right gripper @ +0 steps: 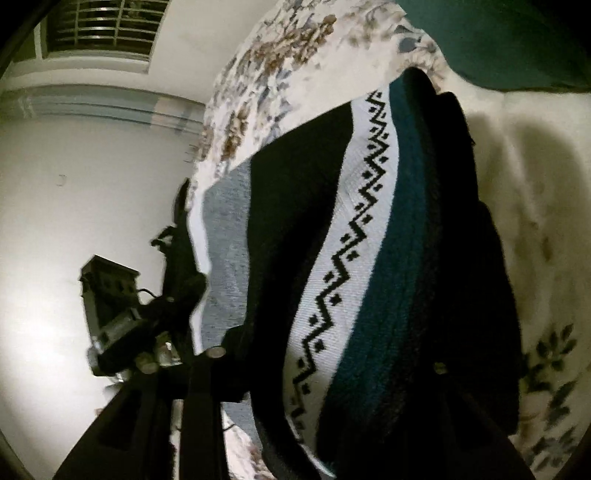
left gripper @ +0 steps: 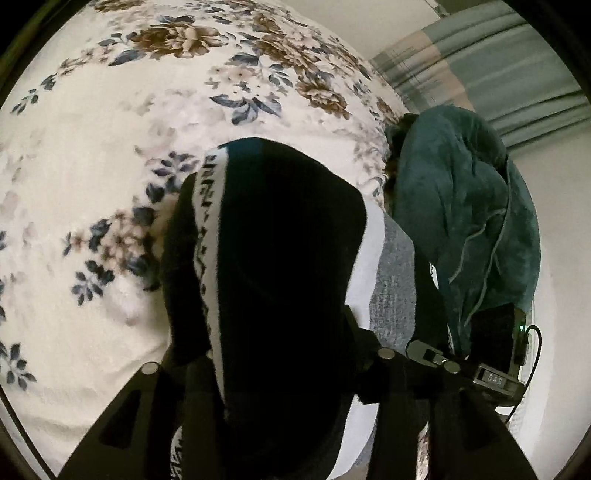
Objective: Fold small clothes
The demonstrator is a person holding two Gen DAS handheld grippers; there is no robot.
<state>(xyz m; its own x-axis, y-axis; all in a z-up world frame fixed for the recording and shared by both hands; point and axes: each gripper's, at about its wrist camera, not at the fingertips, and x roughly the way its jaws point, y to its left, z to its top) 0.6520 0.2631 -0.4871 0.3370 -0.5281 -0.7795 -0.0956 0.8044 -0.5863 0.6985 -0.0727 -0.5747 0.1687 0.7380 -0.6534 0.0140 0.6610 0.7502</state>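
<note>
A knitted sweater [left gripper: 280, 229], black with a white zigzag band and teal and grey stripes, is draped over my left gripper [left gripper: 266, 369]. It hides the fingertips; only the finger [left gripper: 147, 391] bases show beside the cloth. In the right wrist view the same sweater [right gripper: 369, 221] lies across my right gripper [right gripper: 321, 369] and covers its tips too. Whether either pair of pads presses the cloth is hidden. Each gripper shows in the other's view, at the grey edge of the sweater: the right gripper [left gripper: 461, 365] and the left gripper [right gripper: 147, 332].
Under the sweater spreads a cream floral bedspread [left gripper: 129, 147]. A crumpled teal blanket [left gripper: 461, 206] lies at the bed's far side, past the right gripper. Striped curtains [left gripper: 498, 66] and a white wall [right gripper: 74, 184] with a barred window [right gripper: 99, 29] stand beyond the bed.
</note>
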